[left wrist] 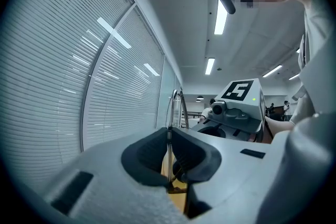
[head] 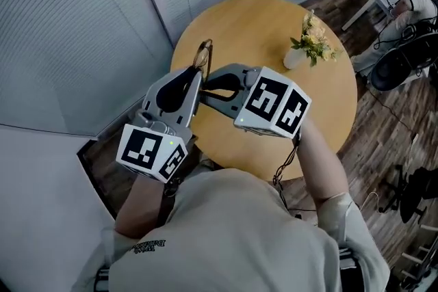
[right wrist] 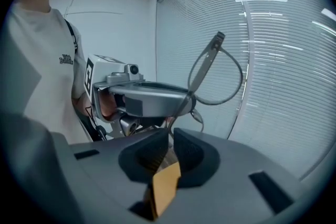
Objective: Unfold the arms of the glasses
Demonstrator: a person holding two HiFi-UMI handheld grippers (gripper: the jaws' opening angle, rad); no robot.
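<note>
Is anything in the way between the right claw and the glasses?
Nothing visible is in the way. One thin arm of the glasses runs down into the right claw, which looks shut on it. The left claw grips the frame.

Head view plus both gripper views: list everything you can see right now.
glasses: one, thin dark frame, held over the table's left edge
table: one, round, light wood, centre
vase: one, white, on the table's right side
flowers: one bunch, pale with green leaves, in the vase
blinds: pale, left wall
chair: one, black, far right
left gripper: grey, shut on the glasses' frame
right gripper: grey, shut on one arm of the glasses
</note>
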